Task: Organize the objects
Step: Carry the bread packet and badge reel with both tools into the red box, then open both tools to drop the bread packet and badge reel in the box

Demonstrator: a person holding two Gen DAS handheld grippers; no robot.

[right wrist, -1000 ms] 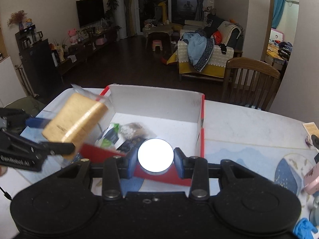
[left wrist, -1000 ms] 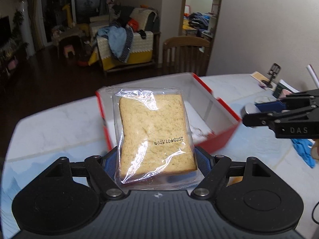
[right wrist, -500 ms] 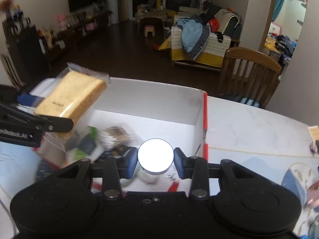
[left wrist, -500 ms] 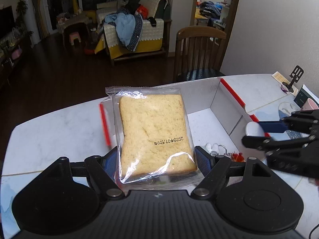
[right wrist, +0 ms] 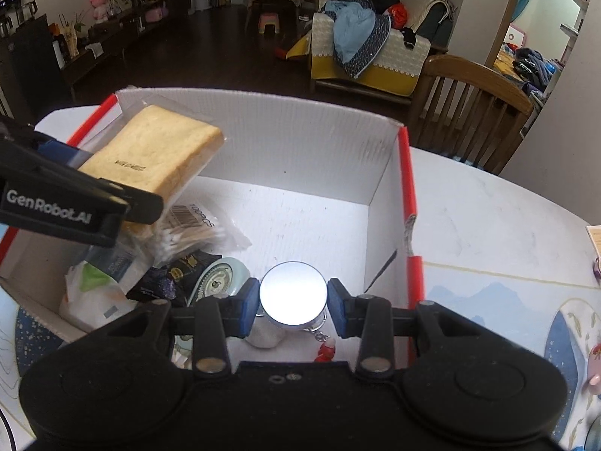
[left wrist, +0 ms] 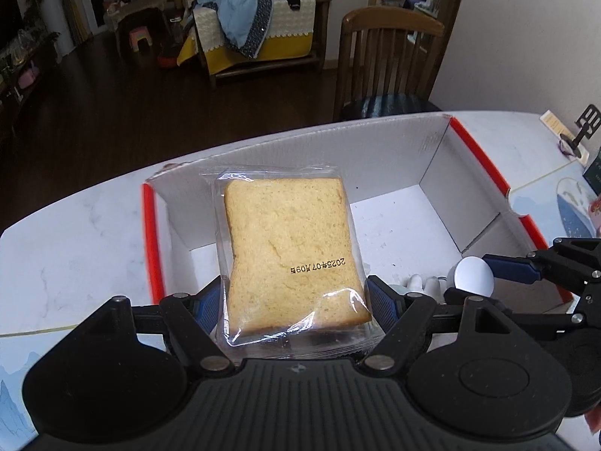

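My left gripper (left wrist: 293, 300) is shut on a slice of bread in a clear wrapper (left wrist: 289, 251) and holds it above the near left part of an open white box with red rims (left wrist: 409, 150). My right gripper (right wrist: 293, 300) is shut on a small round white-topped tin (right wrist: 293, 293) with a keychain hanging under it, low over the box's near right floor (right wrist: 300, 225). The bread (right wrist: 157, 150) and left gripper show at the left of the right wrist view. The tin (left wrist: 471, 276) shows at the right of the left wrist view.
The box holds a cotton swab pack (right wrist: 191, 233), dark sachets (right wrist: 176, 274), a white-green pouch (right wrist: 94, 293) and a round patterned tin (right wrist: 218, 278). A wooden chair (left wrist: 390, 60) stands beyond the table. A phone stand (left wrist: 586, 124) and patterned mats (right wrist: 488, 308) lie to the right.
Both grippers have moved forward and down over the box with their loads. The box interior now fills both views, and the tin sits lower inside it.
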